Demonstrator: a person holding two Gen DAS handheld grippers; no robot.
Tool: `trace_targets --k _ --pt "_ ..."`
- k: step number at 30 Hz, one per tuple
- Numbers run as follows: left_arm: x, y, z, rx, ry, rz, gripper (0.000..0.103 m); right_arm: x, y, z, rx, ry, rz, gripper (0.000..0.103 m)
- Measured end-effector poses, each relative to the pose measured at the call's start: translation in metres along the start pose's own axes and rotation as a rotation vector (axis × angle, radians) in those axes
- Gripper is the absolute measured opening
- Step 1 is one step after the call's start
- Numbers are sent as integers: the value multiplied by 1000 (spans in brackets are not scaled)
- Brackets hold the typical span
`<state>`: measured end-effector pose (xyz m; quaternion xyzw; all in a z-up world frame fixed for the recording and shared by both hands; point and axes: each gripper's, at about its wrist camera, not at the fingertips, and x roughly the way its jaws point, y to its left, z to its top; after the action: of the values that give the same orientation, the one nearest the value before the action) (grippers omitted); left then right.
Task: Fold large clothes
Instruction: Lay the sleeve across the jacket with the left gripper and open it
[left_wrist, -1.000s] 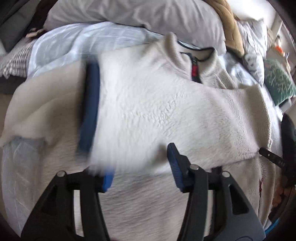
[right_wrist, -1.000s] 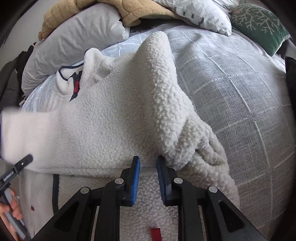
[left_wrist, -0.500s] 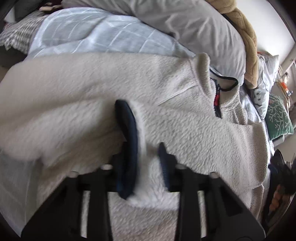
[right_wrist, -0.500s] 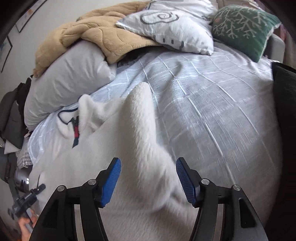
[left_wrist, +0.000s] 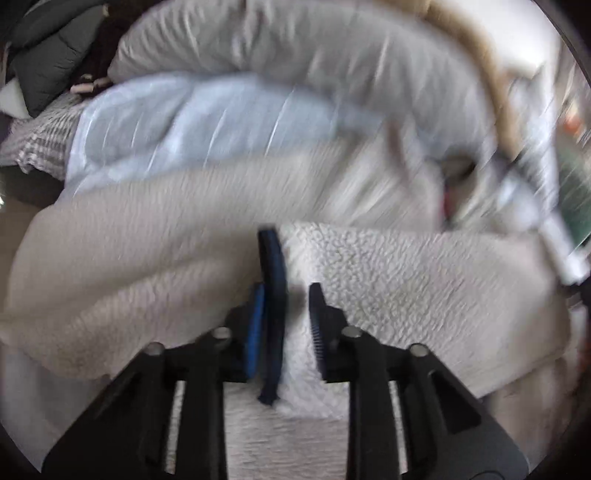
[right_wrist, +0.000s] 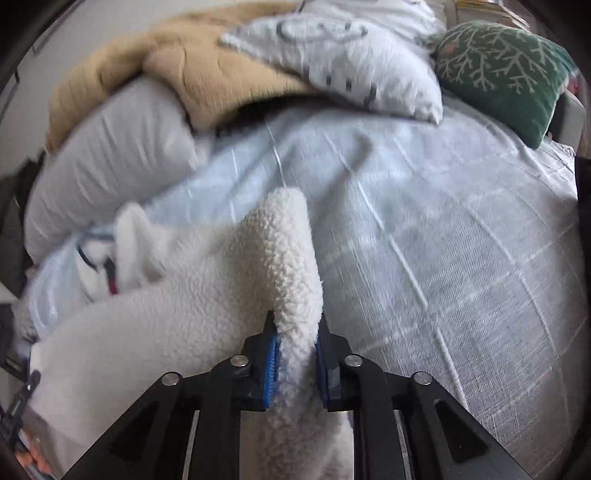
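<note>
I see right gripper (right_wrist: 295, 354), spread half second ago, now pinching raised ridge of fleece jacket (right_wrist: 192, 314) at lower centre. Left gripper (left_wrist: 284, 325) clamps navy-trimmed cuff (left_wrist: 272, 295), frame blurred. Both ends held: I judge fold ready. Fleece thick, nubbly, cream; lies on pale checked bedspread (right_wrist: 443, 240).

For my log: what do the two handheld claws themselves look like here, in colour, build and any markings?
Both look alike. The left claw and right claw each have two matte black angular arms with triangular cut-outs, round silver pivot pins, and ribbed blue pads on the inner finger faces. No cables, labels or sleeves show in either wrist view.
</note>
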<state>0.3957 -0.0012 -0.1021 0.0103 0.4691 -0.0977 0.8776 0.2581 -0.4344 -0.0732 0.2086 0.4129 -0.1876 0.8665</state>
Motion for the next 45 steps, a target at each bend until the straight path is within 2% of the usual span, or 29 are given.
trace_targets --k 1,2,3,4,7,11,13,14,15,18,20,22,23,25,28,31,34,38,41,45 --pt "1 2 -1 -8 7 12 30 -3 2 -2 -6 -6 -7 24" --pt "-5 6 -2 -35 -15 -5 37 -9 5 -3 -16 -23 -8 25" --pt "-14 11 -2 -67 -56 -30 49 -15 8 -3 -33 -37 -17 26" --pt "-25 15 -3 -99 -109 -45 54 -22 12 -4 -60 -53 -36 26" --pt "-41 9 -2 -82 -184 -61 59 -44 31 -10 -167 -102 -66 26" --pt "-34 -13 -6 4 -154 -104 61 -51 61 -28 -297 -118 -66 26" --pt "-22 -20 -15 39 -111 -112 61 -46 72 -42 -355 -98 -67 26" --pt "-12 -22 -19 47 -64 -115 61 -40 73 -47 -367 -78 -70 26" --pt "0 -23 -22 51 -8 -109 61 -33 72 -52 -368 -54 -72 26" --pt "2 -26 -24 77 2 -93 62 -6 60 -65 -333 38 -70 26" --pt "-4 -26 -16 56 31 -91 63 -5 59 -67 -320 41 -72 26" --pt "-15 -21 -11 29 42 -101 67 -11 64 -62 -293 67 -72 31" --pt "-20 -18 -10 17 45 -99 73 -16 67 -60 -286 70 -63 34" --pt "-33 -7 -12 -17 55 -97 79 -32 74 -59 -276 61 -49 55" --pt "-46 13 -19 -59 99 -81 81 -58 85 -59 -294 47 -41 60" --pt "-59 40 -21 -95 119 -30 81 -82 95 -60 -313 50 -66 66" --pt "-75 71 -24 -166 109 2 81 -101 98 -63 -306 43 -75 71" --pt "-90 118 -32 -290 87 2 81 -120 100 -73 -279 50 -42 72" --pt "-94 158 -40 -397 66 2 81 -123 100 -82 -269 57 -19 73" --pt "-98 213 -54 -535 27 27 81 -118 103 -96 -285 81 -34 75"
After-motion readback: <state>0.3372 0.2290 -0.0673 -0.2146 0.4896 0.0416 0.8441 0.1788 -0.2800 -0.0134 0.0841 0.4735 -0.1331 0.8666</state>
